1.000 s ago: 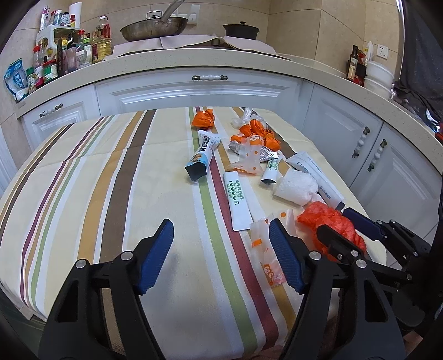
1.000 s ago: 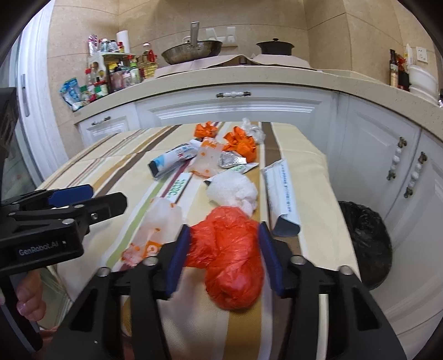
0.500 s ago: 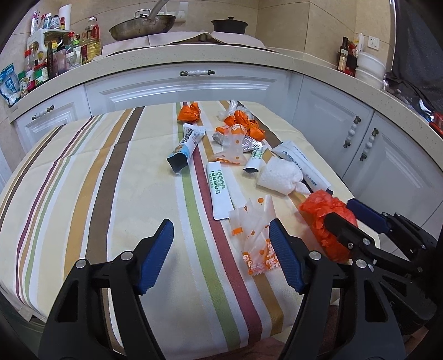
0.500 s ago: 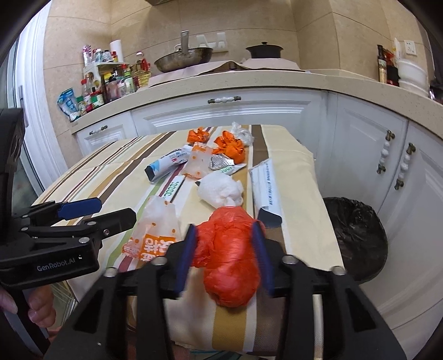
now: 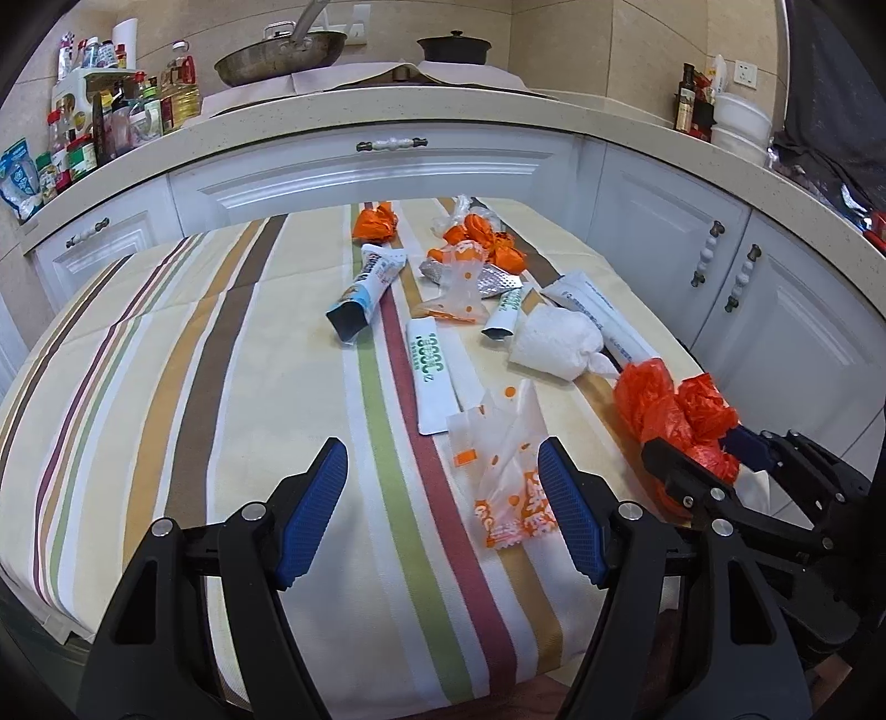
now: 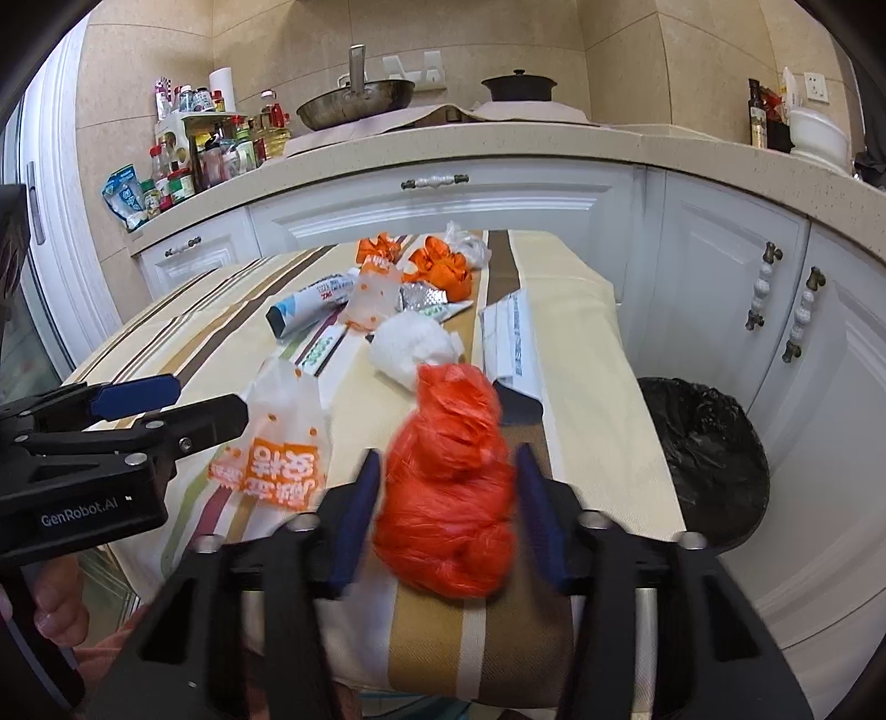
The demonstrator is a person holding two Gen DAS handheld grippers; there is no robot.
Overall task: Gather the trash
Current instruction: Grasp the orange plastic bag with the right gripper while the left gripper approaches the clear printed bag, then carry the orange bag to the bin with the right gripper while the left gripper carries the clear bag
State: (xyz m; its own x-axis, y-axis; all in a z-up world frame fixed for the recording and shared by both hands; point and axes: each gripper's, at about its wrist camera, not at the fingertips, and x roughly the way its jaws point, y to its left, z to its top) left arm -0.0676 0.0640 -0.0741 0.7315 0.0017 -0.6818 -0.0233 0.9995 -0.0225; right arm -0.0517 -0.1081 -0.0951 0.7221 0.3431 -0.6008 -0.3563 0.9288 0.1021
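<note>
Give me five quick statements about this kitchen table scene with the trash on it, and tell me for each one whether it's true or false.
1. The right gripper has a crumpled red plastic bag between its closing jaws. True.
2. The left gripper is clamped on the toothpaste tube. False: it stands open over the striped tablecloth, with nothing gripped.
3. A bin lined with a black bag stands on the floor beside the table. True.
4. The white crumpled bag lies inside the bin. False: it lies on the table.
5. A pan sits on the counter behind the table. True.
</note>
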